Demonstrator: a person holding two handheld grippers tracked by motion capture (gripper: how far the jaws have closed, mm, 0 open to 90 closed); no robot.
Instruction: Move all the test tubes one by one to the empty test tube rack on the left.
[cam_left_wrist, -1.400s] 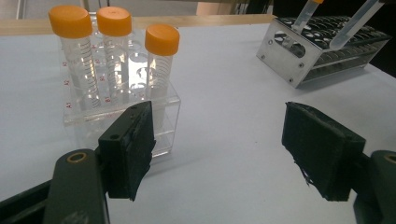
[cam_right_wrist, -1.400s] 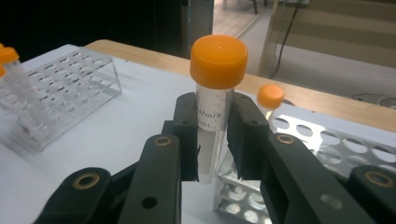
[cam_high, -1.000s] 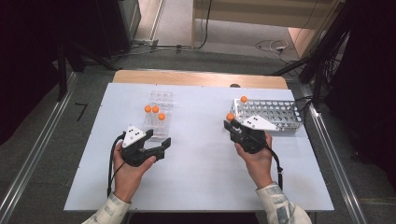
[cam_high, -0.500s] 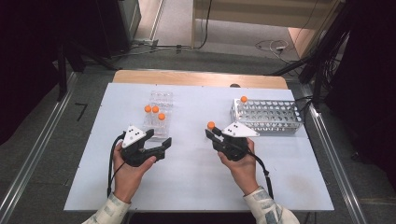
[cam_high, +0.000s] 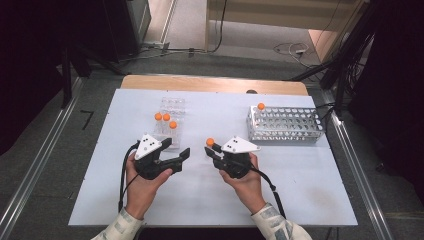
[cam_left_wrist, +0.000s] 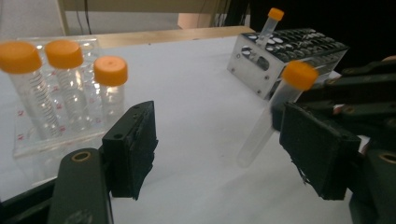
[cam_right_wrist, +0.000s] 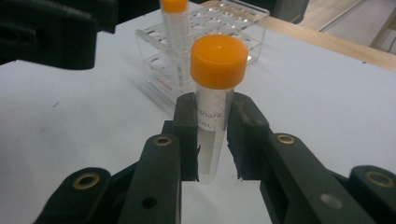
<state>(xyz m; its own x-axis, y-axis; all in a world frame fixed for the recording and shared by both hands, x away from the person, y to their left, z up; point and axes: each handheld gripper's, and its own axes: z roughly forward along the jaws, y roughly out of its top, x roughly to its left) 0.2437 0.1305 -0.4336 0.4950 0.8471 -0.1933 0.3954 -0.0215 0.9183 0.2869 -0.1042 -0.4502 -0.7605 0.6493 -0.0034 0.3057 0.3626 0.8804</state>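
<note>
My right gripper (cam_high: 210, 150) (cam_right_wrist: 212, 135) is shut on a clear tube with an orange cap (cam_high: 210, 142) (cam_right_wrist: 215, 112), held upright over the middle of the table. The left gripper (cam_high: 182, 155) (cam_left_wrist: 224, 149) is open beside it, pointing toward that tube (cam_left_wrist: 268, 116). Its jaws have just been closing a little, and nothing is pressed between them. A clear plastic rack (cam_high: 170, 131) (cam_left_wrist: 28, 140) just beyond the left gripper holds three orange-capped tubes (cam_high: 166, 120) (cam_left_wrist: 70, 84). A grey metal rack (cam_high: 285, 125) (cam_left_wrist: 299, 46) at the right holds one capped tube (cam_high: 260, 106).
The white table (cam_high: 310, 175) has a wooden strip (cam_high: 210, 84) along its far edge. Cables (cam_high: 122, 175) trail from both grippers toward the near edge. Metal rails (cam_high: 35, 170) run along the floor on both sides.
The right gripper has carried the orange-capped tube leftward from beside the metal rack to the table's middle, close to the left gripper. The left hand has stayed put.
</note>
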